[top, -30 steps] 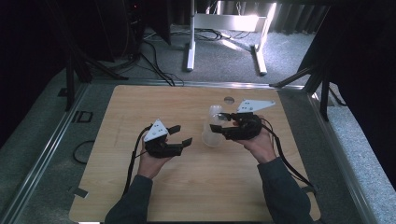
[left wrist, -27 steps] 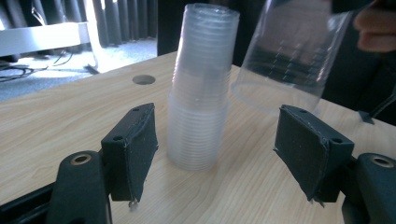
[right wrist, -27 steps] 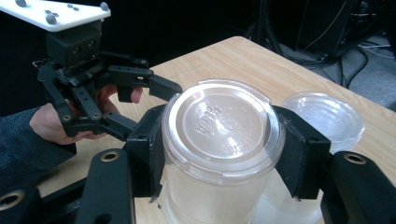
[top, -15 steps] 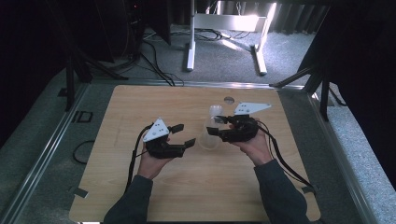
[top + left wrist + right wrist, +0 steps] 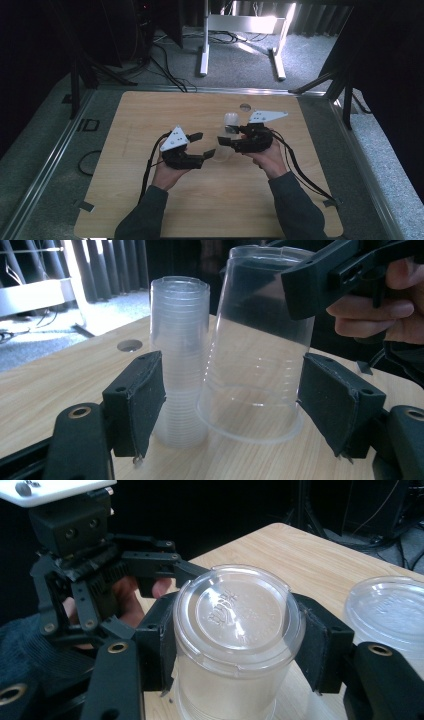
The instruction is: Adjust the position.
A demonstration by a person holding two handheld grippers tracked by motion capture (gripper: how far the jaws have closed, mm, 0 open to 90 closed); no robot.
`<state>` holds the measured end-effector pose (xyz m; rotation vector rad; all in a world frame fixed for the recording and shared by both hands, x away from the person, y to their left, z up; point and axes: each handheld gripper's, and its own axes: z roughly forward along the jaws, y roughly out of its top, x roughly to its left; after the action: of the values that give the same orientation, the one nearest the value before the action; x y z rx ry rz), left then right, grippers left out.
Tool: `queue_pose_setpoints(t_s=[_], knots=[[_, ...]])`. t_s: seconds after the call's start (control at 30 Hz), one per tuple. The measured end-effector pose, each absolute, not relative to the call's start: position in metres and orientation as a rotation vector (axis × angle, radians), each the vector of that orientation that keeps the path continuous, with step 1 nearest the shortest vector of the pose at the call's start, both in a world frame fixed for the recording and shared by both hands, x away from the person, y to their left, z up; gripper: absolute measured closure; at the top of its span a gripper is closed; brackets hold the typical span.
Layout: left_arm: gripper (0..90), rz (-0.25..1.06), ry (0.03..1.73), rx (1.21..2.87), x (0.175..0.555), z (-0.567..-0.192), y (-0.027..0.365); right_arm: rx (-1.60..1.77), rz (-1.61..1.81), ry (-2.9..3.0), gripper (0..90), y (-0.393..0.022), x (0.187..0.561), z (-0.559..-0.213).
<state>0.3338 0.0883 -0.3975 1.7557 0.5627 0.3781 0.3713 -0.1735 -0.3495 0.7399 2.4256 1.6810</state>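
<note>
My right claw pinches one clear cup upside down on the table, just separated from the stack beside it, while my left claw, jaws just widened, straddles it untouched.

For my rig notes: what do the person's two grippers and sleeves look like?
Both the left gripper and right gripper are black, each topped by a pale three-cornered plate, with dark padded fingers and black trailing cables. Both forearms wear dark grey-blue sleeves.
</note>
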Motion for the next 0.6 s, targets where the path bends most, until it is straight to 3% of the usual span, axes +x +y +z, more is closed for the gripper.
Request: queue_pose_setpoints(t_s=[0.6], knots=[[24.8, 0.396, 0.544, 1.713, 0.3333, -0.4043, 0.0800, 0.777, 1.763, 2.411, 41.2, -0.1703, 0.3740, -0.3523]])
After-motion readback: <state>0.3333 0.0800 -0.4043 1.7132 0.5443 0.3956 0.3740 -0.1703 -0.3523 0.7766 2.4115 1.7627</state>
